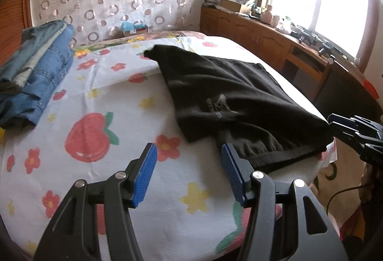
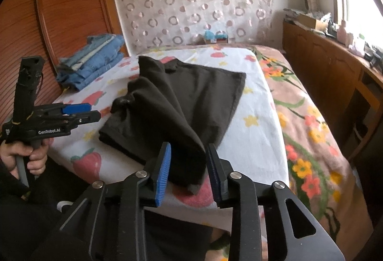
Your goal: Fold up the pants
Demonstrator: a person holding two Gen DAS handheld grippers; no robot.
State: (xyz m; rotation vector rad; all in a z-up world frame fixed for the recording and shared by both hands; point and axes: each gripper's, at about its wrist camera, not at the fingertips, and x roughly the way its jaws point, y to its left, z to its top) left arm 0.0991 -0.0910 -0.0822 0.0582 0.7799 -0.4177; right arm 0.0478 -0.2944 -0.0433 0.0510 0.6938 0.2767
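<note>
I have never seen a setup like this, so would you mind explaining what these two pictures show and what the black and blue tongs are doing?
The tongs are two hand-held grippers, not a robot; a person squeezes a handle on each. Each picture comes from a fisheye camera on one gripper, looking along its fingers.

In the left gripper's view, the left gripper is open over the strawberry-print sheet, beside the black pants.

In the right gripper's view, the right gripper has a fold of the pants between its blue pads, which stand apart; I cannot tell whether it grips. The person's hand with the other gripper shows at left.

A stack of folded jeans sits at the bed's far side.
</note>
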